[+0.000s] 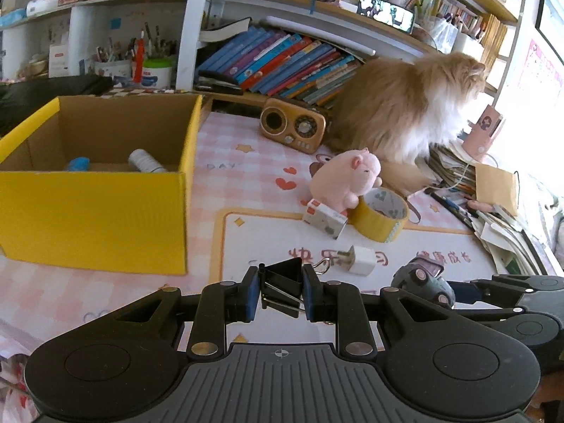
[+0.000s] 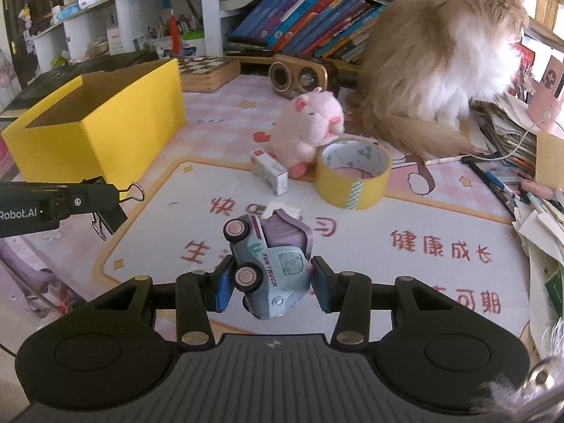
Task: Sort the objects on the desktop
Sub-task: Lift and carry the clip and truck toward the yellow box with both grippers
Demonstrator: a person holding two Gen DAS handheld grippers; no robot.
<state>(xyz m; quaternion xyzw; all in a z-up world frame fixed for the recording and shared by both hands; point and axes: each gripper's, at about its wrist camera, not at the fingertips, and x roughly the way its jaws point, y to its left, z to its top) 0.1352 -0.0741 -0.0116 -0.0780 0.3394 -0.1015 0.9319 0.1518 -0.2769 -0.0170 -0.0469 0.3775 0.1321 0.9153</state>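
My left gripper (image 1: 280,290) is shut on a black binder clip (image 1: 283,278), held above the printed mat; from the right wrist view the same binder clip (image 2: 109,208) hangs at the far left. My right gripper (image 2: 271,283) is shut on a toy truck (image 2: 271,264), pale blue with pink wheels and tipped on its side; that toy truck (image 1: 424,280) also shows low right in the left wrist view. The yellow cardboard box (image 1: 95,211) stands to the left, with a blue item (image 1: 78,164) and a grey roll (image 1: 144,162) inside.
On the mat lie a white charger plug (image 1: 361,259), a small white carton (image 2: 269,172), a pink plush pig (image 2: 310,127) and a yellow tape roll (image 2: 352,172). A fluffy cat (image 2: 433,53) sits at the back right by a retro radio (image 1: 292,128). Papers and pens (image 2: 511,176) crowd the right edge.
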